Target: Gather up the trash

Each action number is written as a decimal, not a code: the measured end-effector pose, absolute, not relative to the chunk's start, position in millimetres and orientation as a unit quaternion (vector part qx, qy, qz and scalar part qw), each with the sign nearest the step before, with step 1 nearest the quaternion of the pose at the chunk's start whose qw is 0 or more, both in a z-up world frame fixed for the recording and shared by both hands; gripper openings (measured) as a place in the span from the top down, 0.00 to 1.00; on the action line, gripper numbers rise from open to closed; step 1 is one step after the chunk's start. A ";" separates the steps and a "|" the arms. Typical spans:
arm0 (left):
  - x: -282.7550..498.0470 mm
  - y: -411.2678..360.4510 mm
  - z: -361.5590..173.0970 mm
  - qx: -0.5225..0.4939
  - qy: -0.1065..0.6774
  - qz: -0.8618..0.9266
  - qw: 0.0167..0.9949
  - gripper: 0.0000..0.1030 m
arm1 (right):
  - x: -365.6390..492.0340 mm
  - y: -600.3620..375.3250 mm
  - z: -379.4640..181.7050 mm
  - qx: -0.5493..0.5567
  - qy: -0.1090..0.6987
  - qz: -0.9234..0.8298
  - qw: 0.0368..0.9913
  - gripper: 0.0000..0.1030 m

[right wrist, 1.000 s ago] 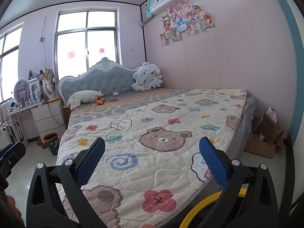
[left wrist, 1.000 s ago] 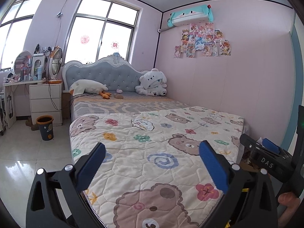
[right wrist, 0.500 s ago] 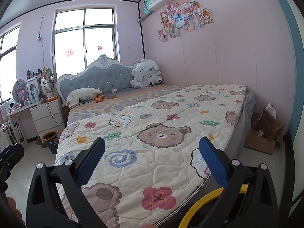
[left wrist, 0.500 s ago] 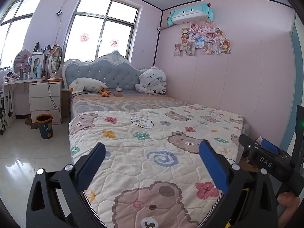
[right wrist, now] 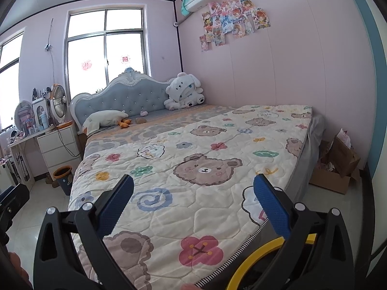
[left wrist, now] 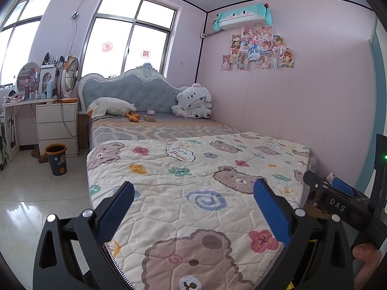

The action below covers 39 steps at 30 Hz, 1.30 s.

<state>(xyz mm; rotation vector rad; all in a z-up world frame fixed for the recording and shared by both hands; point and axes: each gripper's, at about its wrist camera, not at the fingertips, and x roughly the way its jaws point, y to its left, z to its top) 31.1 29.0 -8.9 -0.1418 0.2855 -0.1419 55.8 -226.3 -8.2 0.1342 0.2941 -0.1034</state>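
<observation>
**Bedroom, both grippers over bed foot, nothing held**

Left wrist view: left gripper (left wrist: 193, 205) with jaws spread, empty, above quilt (left wrist: 193, 169). Bin (left wrist: 56, 158) on floor beside drawers (left wrist: 58, 128). Small brown lump (left wrist: 150, 118) and pale scrap (left wrist: 151, 112) near headboard; whether trash, cannot tell. Right gripper (left wrist: 338, 198) at frame edge.

Right wrist view: right gripper (right wrist: 193, 205) with jaws spread, empty. Shows fully the cardboard box (right wrist: 336, 169) of crumpled stuff by bed foot, mostly hidden in the other view.

Judgement: identify trash closely before pinching; keep jaws wide on approach.
</observation>
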 end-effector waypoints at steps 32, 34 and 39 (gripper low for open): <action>33.5 25.1 -12.9 -0.068 0.147 -0.075 0.984 0.08 | 59.9 -230.4 -16.7 0.075 0.161 -0.058 0.982 0.08; 34.1 24.4 -13.0 -0.068 0.148 -0.076 0.984 0.08 | 60.2 -230.6 -16.7 0.076 0.161 -0.058 0.982 0.08; 36.1 23.9 -13.9 -0.071 0.152 -0.078 0.983 0.08 | 60.3 -230.5 -16.9 0.075 0.161 -0.058 0.982 0.08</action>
